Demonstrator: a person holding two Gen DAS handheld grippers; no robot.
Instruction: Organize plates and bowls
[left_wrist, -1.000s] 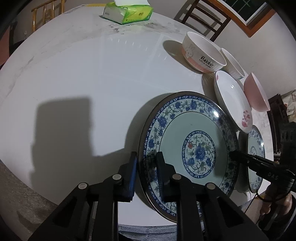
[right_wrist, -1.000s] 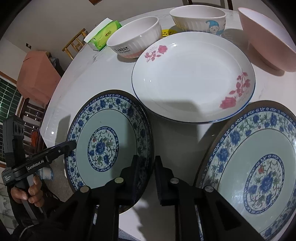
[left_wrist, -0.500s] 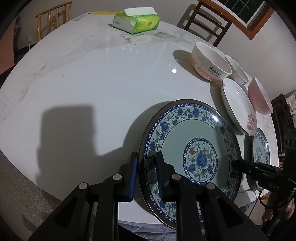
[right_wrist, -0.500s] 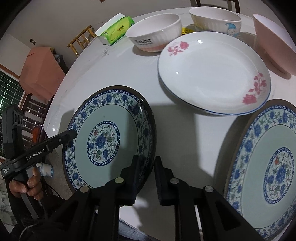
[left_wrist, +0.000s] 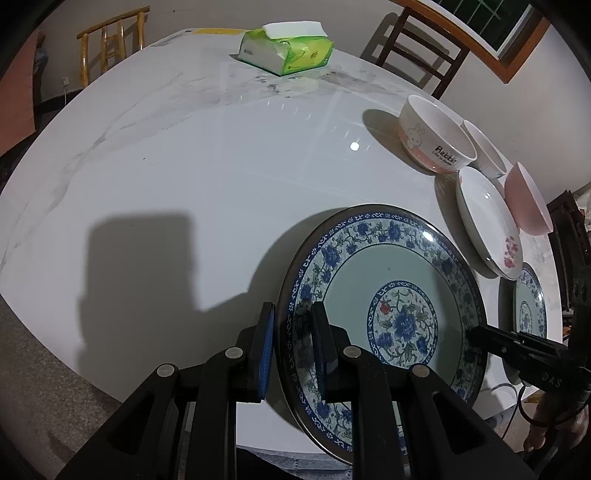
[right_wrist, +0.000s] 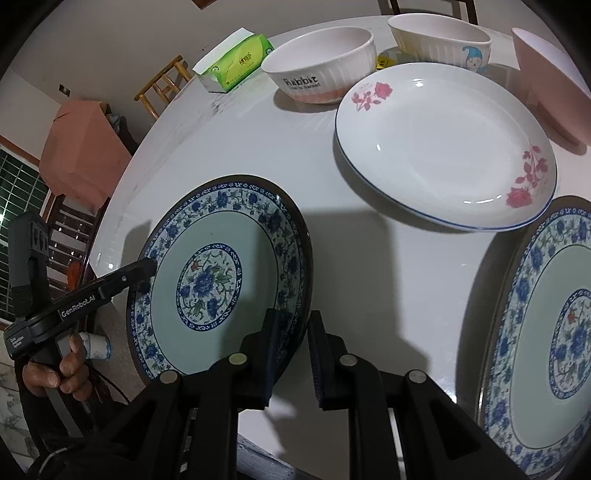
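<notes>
A blue-and-white floral plate (left_wrist: 402, 321) hangs tilted just above the white table (left_wrist: 184, 147), held at both ends. My left gripper (left_wrist: 293, 310) is shut on its near rim, one finger under and one over. At the plate's far right edge my right gripper (left_wrist: 476, 334) clamps the opposite rim. In the right wrist view the same plate (right_wrist: 207, 284) has my right gripper (right_wrist: 293, 317) shut on its right rim and my left gripper (right_wrist: 147, 264) on its left rim. A second matching plate (right_wrist: 554, 332) lies on the table to the right.
A white plate with pink roses (right_wrist: 443, 147) lies behind. Beyond it stand a white "Rabbit" bowl (right_wrist: 321, 74), another white bowl (right_wrist: 443, 40) and a pink bowl (right_wrist: 546, 74). A green tissue pack (left_wrist: 288, 51) sits at the far side. Wooden chairs ring the table; a hand (right_wrist: 70, 365) grips the left tool.
The held plate has drawn away from the rose plate and the second blue plate, toward the left table edge in the right wrist view. Both grips have stayed the same.
</notes>
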